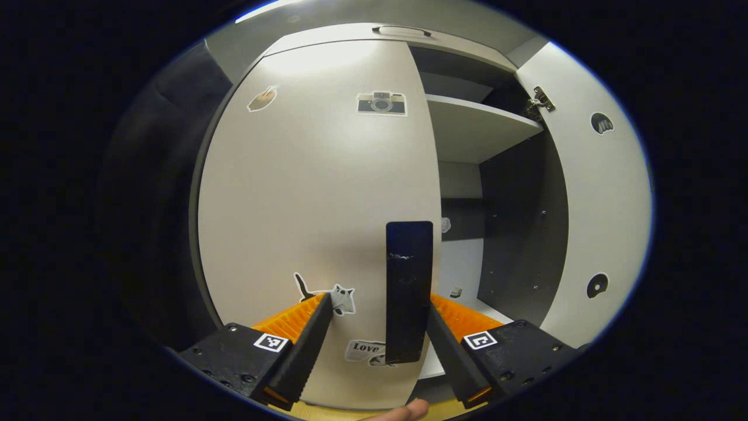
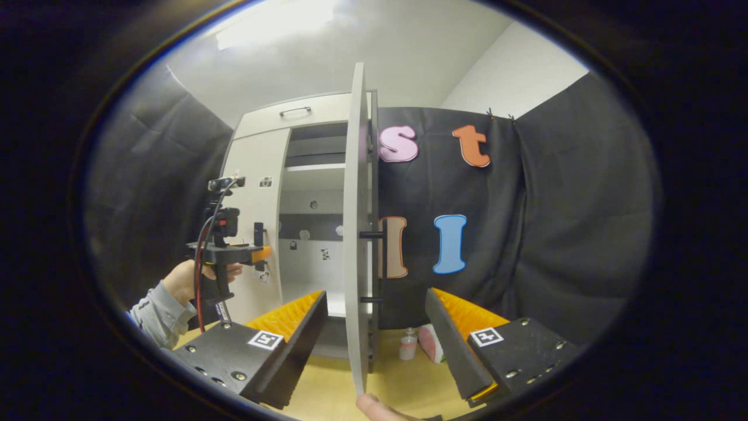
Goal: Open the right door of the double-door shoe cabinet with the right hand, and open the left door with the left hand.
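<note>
Judging progress: right door [image 2: 356, 234] is swung open, done. Left door [image 1: 315, 193] looks closed; left tongs [image 1: 374, 333] are spread around its handle [image 1: 408, 289], unclamped. Right tongs [image 2: 374, 333] are apart.

Your left gripper [image 2: 261, 252] is a black pistol-grip body with a red cable, a camera above; your sleeve [image 2: 155, 313] is grey. Black, screw-studded finger mounts [image 1: 234, 354] carry square markers.

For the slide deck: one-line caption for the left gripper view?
Left gripper open around the closed left door's black handle; right door already swung open.
</note>
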